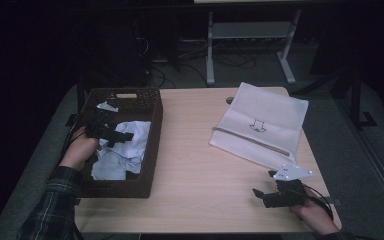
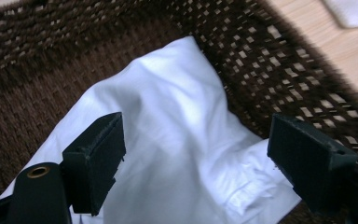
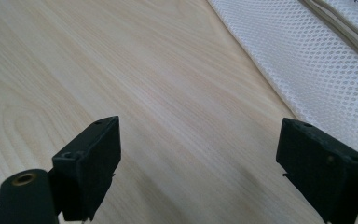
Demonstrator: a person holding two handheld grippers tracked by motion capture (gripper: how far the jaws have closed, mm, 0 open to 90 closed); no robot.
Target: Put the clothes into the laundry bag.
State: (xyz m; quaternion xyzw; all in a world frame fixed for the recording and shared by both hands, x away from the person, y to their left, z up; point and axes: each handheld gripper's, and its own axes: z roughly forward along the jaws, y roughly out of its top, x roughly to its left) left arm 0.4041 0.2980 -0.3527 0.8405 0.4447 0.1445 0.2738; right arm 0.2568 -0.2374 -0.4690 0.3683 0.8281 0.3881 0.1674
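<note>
Inside woven basket [image 1: 152, 145]: crumpled white cloth [image 2: 177, 140]; left claw [image 2: 196, 163] wide above it, gripping nothing.

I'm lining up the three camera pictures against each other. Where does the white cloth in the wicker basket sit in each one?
High view: the white cloth lies at left, inside the brown wicker basket, under the left tongs.
Left gripper view: it spreads across the centre, between the open jaws.
Right gripper view: not in it.
Shared landmark: the white mesh bag on the wooden table.
</note>
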